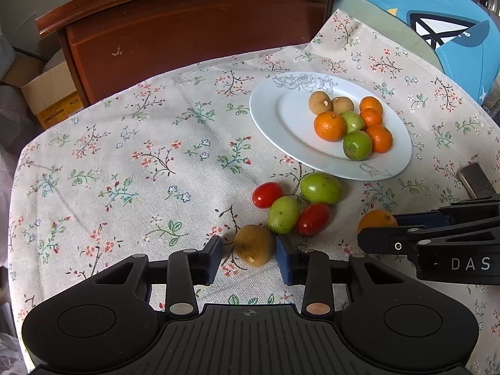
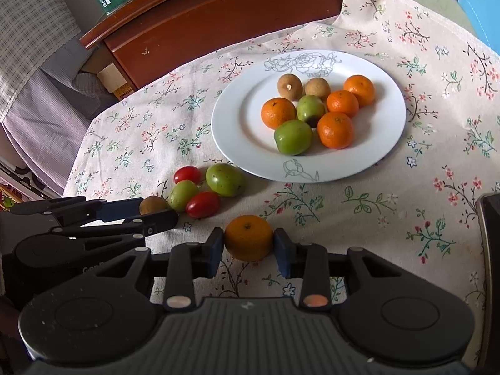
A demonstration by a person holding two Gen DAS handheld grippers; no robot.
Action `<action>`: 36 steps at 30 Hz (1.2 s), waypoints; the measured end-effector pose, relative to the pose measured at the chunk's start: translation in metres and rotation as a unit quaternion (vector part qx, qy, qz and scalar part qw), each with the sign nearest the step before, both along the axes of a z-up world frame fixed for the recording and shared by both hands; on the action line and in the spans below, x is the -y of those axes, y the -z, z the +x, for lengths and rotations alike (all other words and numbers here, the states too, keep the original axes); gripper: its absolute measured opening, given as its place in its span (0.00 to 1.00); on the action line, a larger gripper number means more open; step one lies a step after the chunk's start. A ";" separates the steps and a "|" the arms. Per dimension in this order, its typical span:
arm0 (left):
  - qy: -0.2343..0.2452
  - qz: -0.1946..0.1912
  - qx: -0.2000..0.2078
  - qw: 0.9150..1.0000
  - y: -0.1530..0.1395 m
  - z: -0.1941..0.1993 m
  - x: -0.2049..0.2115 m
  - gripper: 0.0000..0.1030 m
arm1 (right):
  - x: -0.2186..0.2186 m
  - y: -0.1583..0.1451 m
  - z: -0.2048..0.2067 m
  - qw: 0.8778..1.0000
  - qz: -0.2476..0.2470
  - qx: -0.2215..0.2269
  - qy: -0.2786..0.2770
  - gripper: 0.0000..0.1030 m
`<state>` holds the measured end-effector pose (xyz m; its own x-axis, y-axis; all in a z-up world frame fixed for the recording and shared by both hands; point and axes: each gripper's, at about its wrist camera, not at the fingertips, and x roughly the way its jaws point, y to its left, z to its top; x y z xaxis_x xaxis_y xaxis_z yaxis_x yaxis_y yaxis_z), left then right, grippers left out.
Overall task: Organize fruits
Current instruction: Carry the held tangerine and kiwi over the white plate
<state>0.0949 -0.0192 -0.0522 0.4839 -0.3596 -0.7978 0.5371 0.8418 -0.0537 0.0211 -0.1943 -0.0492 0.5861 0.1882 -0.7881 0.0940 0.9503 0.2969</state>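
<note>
A white plate (image 1: 281,115) (image 2: 237,131) holds several fruits: oranges, two green ones and two brown ones. In front of it on the cloth lie two red tomatoes (image 1: 267,194) (image 2: 203,204) and two green fruits (image 1: 321,187) (image 2: 225,179). My left gripper (image 1: 250,256) is open around a brown fruit (image 1: 253,249) (image 2: 152,204), with its right pad touching and a gap at the left. My right gripper (image 2: 249,248) straddles an orange (image 2: 249,237) (image 1: 377,219) on the cloth, pads at its sides.
A floral tablecloth (image 1: 125,172) covers the round table. A brown wooden cabinet (image 1: 193,31) stands behind it, with a cardboard box (image 1: 50,93) to its left. A dark flat object (image 1: 476,179) (image 2: 490,250) lies at the right edge.
</note>
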 end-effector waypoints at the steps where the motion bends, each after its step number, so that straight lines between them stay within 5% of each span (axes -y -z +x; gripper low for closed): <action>1: 0.002 0.000 0.000 1.000 0.000 0.000 0.000 0.28 | -0.001 0.000 0.000 1.000 -0.004 0.000 -0.003 0.35; 17: -0.006 -0.017 0.023 1.000 -0.018 -0.006 -0.001 0.23 | 0.001 -0.005 0.001 1.000 0.003 0.009 -0.004 0.33; 36: -0.010 -0.090 0.046 0.995 -0.053 0.014 0.013 0.23 | 0.037 -0.048 0.012 0.995 0.029 0.092 0.034 0.33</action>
<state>0.1090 -0.0325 0.0012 0.5605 -0.4824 -0.6732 0.5304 0.8333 -0.1555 0.0334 -0.2309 -0.0010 0.7316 0.1856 -0.6560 0.0960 0.9246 0.3686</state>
